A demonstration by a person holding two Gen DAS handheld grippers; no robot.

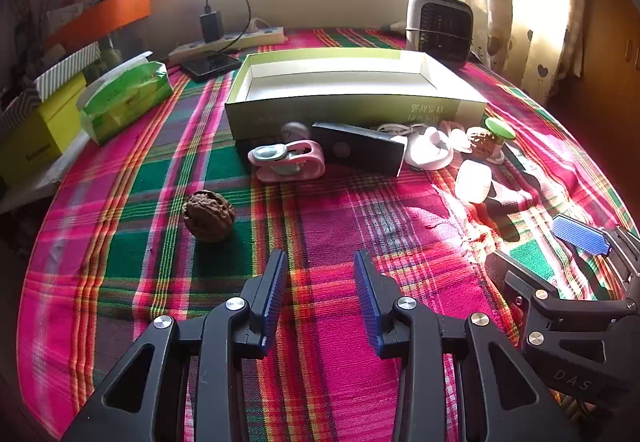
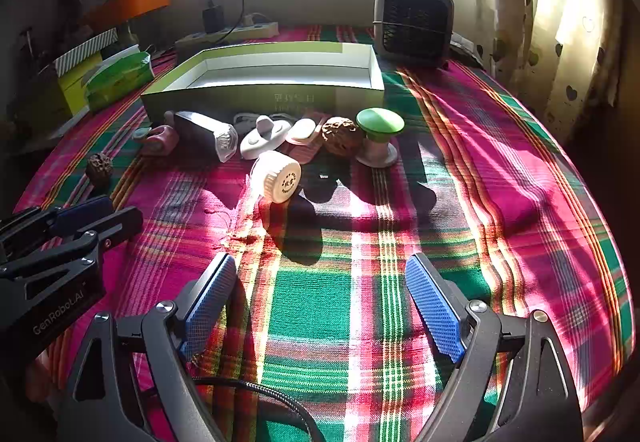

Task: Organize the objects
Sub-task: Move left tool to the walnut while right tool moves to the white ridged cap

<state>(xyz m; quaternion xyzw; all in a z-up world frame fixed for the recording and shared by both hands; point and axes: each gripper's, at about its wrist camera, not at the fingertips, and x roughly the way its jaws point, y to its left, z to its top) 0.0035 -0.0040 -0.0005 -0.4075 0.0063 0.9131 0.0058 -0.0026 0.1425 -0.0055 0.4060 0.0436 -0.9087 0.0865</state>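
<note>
An open green box (image 1: 344, 110) (image 2: 256, 94) with a white, bare inside stands at the back of the plaid table. In front of it lie a pink clip (image 1: 286, 160), a black lamp (image 1: 360, 150) (image 2: 204, 136), a white holder (image 1: 430, 150) (image 2: 264, 138), a white jar (image 1: 474, 180) (image 2: 278, 176), a green-topped spool (image 1: 498, 138) (image 2: 378, 134) and a walnut (image 2: 340, 136). A second walnut (image 1: 209, 215) (image 2: 99, 169) lies apart at the left. My left gripper (image 1: 320, 274) is open and empty, near that walnut. My right gripper (image 2: 324, 274) is open and empty, short of the jar.
A green tissue pack (image 1: 128, 98), yellow boxes (image 1: 36, 130), a power strip with charger (image 1: 224, 38), a phone (image 1: 210, 65) and a small heater (image 1: 440, 26) (image 2: 414, 22) line the back and left. Curtains hang at the right.
</note>
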